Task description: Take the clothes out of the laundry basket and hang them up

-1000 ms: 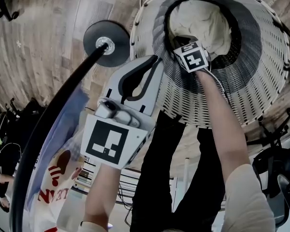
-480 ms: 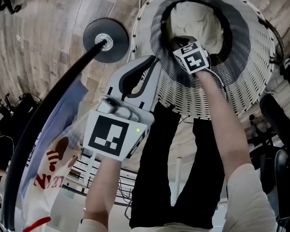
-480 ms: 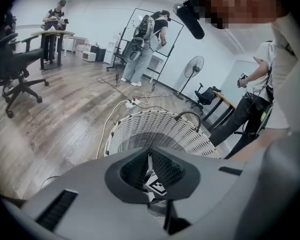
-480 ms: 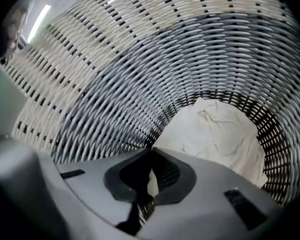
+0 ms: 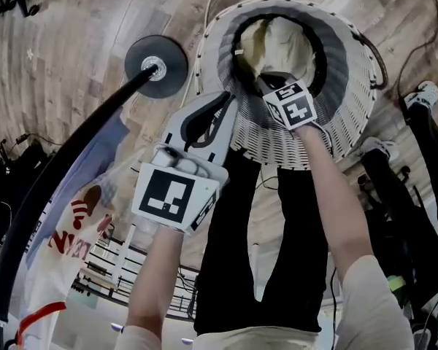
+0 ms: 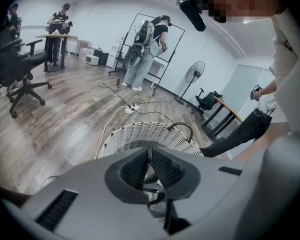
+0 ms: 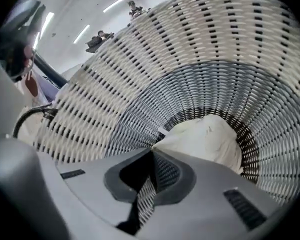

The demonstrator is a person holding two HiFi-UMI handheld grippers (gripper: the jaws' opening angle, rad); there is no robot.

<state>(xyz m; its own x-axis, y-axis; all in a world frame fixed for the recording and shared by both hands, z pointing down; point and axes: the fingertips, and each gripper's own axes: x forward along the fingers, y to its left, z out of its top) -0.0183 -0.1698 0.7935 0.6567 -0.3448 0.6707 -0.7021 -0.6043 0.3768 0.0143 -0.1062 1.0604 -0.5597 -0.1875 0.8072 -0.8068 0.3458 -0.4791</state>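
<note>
A white wicker laundry basket (image 5: 344, 115) stands on the wood floor, with a cream garment (image 5: 281, 39) bunched at its bottom. My right gripper (image 5: 264, 70) reaches down into the basket. In the right gripper view the right gripper (image 7: 152, 151) is shut on an edge of the cream garment (image 7: 205, 139), which stretches up to the jaw tips inside the woven basket wall (image 7: 140, 69). My left gripper (image 5: 232, 95) hovers by the basket's near rim. In the left gripper view the left gripper (image 6: 150, 151) is shut, with nothing seen between the jaws, above the basket (image 6: 135, 134).
A clothes stand's round black base (image 5: 155, 66) sits left of the basket, and its black pole (image 5: 66, 159) runs down-left. A blue and white garment with red print (image 5: 77, 224) hangs there. Cables (image 6: 132, 106) trail on the floor. People, office chairs (image 6: 20, 66) and a fan (image 6: 195, 71) stand beyond.
Both grippers have risen. The right one has pulled up inside the basket with the cream cloth in its jaws, and the basket looks smaller and farther below.
</note>
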